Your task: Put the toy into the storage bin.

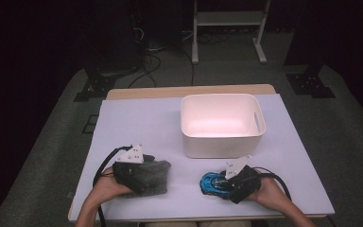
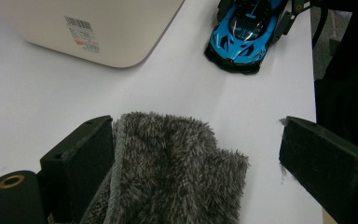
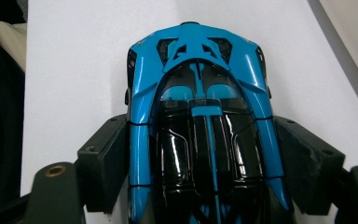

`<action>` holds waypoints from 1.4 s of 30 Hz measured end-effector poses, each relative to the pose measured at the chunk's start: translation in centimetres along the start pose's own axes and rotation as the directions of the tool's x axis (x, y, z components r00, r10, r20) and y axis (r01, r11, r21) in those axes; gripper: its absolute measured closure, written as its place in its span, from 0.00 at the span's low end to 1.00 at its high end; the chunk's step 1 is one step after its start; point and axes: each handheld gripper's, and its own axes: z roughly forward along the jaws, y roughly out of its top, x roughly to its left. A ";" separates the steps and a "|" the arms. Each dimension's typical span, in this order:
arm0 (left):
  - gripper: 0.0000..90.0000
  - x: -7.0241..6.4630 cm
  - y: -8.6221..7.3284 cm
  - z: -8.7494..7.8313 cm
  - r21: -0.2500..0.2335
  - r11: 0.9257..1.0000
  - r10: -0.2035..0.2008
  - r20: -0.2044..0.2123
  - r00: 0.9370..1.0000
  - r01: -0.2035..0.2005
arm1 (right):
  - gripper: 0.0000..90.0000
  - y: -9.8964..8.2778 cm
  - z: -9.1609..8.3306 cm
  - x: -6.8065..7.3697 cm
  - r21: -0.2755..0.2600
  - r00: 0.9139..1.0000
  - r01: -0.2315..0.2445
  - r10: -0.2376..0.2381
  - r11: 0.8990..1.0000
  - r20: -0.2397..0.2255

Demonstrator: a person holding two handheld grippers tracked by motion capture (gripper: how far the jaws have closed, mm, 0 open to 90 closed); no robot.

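The worktop (image 1: 137,118) carries a white bin (image 1: 222,124), taken here as the reference landmark; its interior appears empty, so by my judgement nothing has yet been deposited and the work stands at its opening stage. Near the bin's front left corner, toward the person, lies a grey fuzzy cloth (image 1: 152,177), flat on the worktop. The left gripper (image 2: 186,163) is released: its jaws stand wide, one jaw against the cloth's edge, the other well clear of it, so the cloth is straddled but not gripped. Just in front of the bin's right half, toward the person, sits a blue toy car (image 1: 212,182), wheels down on the worktop and not lifted. The right gripper (image 3: 200,154) has a jaw along each flank of the car and appears clamped on it. Remaining, as I judge it: lift the car and carry it into the bin, then close on the cloth and do likewise.
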 end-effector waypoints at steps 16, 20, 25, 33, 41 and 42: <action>0.11 0.1 -0.1 -0.1 -0.003 1.000 -0.001 -0.001 1.000 0.001 | 0.27 0.2 -0.1 -0.1 0.008 1.000 0.010 -0.010 1.000 -0.005; 0.11 0.1 -0.1 -0.1 -0.004 1.000 -0.002 0.000 1.000 0.002 | 0.27 0.2 -0.1 -0.1 0.008 1.000 0.010 -0.010 1.000 -0.008; 0.11 0.1 -0.1 -0.1 -0.004 1.000 -0.003 0.000 1.000 0.003 | 0.30 0.3 -0.5 -0.2 -0.008 1.000 0.006 -0.006 1.000 -0.006; 0.11 0.1 -0.1 -0.2 -0.005 1.000 -0.005 0.001 1.000 0.005 | 0.30 0.3 -0.7 -0.4 -0.003 1.000 0.002 -0.002 1.000 -0.017; 0.11 0.2 -0.1 -0.3 -0.009 1.000 -0.004 -0.002 1.000 0.004 | 0.30 0.6 -0.9 -0.2 -0.007 0.999 -0.001 0.000 1.000 -0.037; 0.11 0.2 -0.1 -0.3 -0.010 1.000 -0.004 -0.002 1.000 0.004 | 0.30 0.6 -0.9 -0.2 -0.008 0.999 0.001 -0.001 1.000 -0.040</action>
